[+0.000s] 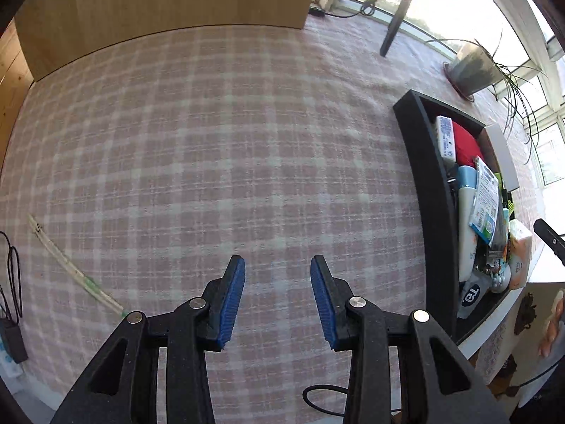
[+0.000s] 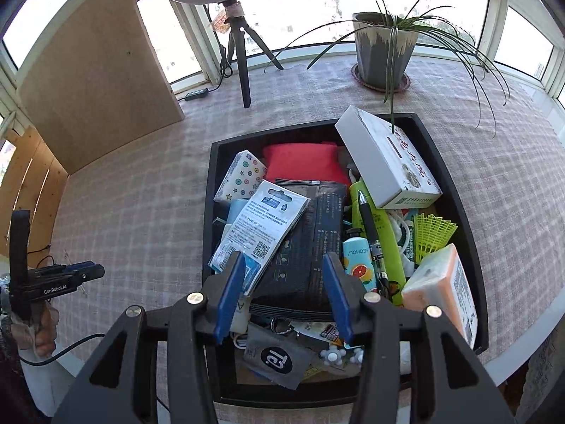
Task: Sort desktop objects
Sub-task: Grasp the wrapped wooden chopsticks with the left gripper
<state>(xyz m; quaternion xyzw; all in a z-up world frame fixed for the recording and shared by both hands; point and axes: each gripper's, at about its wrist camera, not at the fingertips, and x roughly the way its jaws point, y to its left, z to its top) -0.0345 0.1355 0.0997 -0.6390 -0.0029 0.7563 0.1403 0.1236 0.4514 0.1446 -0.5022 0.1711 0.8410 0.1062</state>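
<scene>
My left gripper (image 1: 278,302) hangs over bare plaid tablecloth (image 1: 212,141), fingers spread and holding nothing; a thin pale strip (image 1: 74,268) lies near the cloth's left edge, well apart from it.

To the right sits the black tray (image 2: 459,190), close to the tabletop's near edge and heaped full. Along its left wall I see a tissue pack with coloured dots (image 2: 242,175) and a white-and-blue printed sachet (image 2: 263,221). Behind them, at the far side, lies a red cloth pouch (image 2: 303,162).

My right gripper (image 2: 282,295) hovers just above the tray's near middle, fingers apart with nothing between them. Under it lies a dark foil packet (image 2: 310,240). I judge it light, soft and slick, so I would pinch it by a flat edge seam, not across its belly.

Further right are a black pen (image 2: 369,226) on a lime-green tube (image 2: 385,233). Both look stiff and prone to roll; I would grip them mid-length. A white carton (image 2: 385,159) leans on the far right corner: rigid, too wide except across its thin side. The yellow shuttlecock (image 2: 432,233) looks fragile, and the orange tissue pack (image 2: 441,286) squashy.
</scene>
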